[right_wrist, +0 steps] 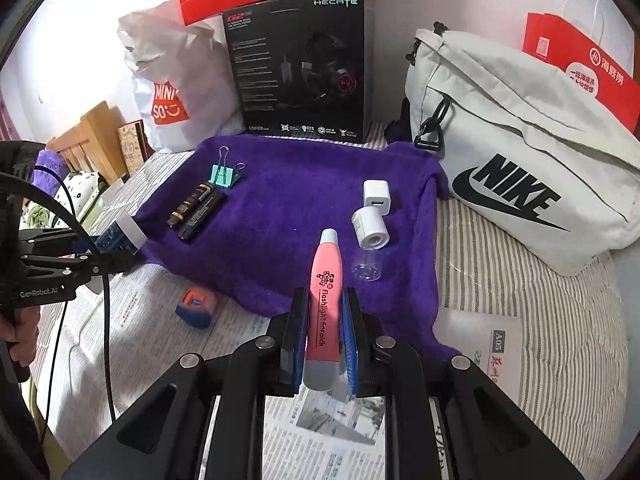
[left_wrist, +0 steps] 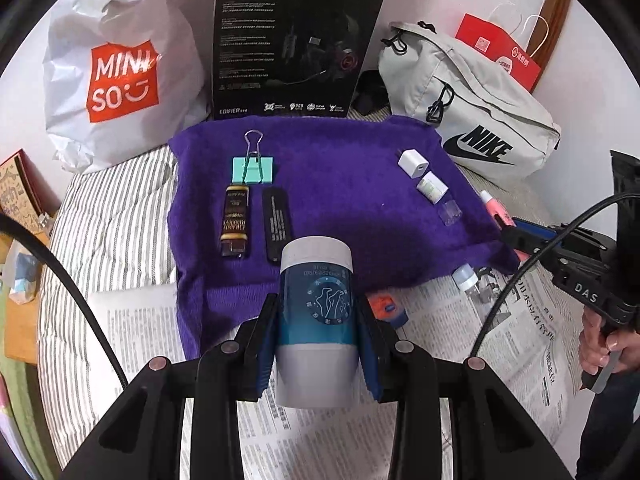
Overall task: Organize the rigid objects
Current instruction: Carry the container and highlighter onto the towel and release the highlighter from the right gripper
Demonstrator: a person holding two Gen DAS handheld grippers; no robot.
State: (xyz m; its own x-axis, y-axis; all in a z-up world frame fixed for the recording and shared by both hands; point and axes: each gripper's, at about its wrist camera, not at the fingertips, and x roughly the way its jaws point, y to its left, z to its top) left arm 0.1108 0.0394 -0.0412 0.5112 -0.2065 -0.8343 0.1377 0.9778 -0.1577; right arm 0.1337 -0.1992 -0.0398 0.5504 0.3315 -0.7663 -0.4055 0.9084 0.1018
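My left gripper (left_wrist: 318,320) is shut on a blue and white bottle (left_wrist: 318,300), held over the near edge of the purple towel (left_wrist: 340,200). My right gripper (right_wrist: 325,320) is shut on a pink flashlight earpick (right_wrist: 326,300) over the towel's near edge (right_wrist: 304,200). On the towel lie a green binder clip (left_wrist: 253,168), a brown tube (left_wrist: 236,220), a black stick (left_wrist: 277,224), a white charger cube (left_wrist: 413,163), a white roll (left_wrist: 432,188) and a clear cap (left_wrist: 450,212). An orange and blue item (right_wrist: 195,306) lies on newspaper.
A Miniso bag (left_wrist: 120,76), a black headset box (left_wrist: 292,40), a grey Nike bag (left_wrist: 472,112) and a red paper bag (left_wrist: 500,52) stand behind the towel. Newspaper (left_wrist: 320,432) covers the striped bedding. A small clear bottle (left_wrist: 466,278) lies by the towel's right corner.
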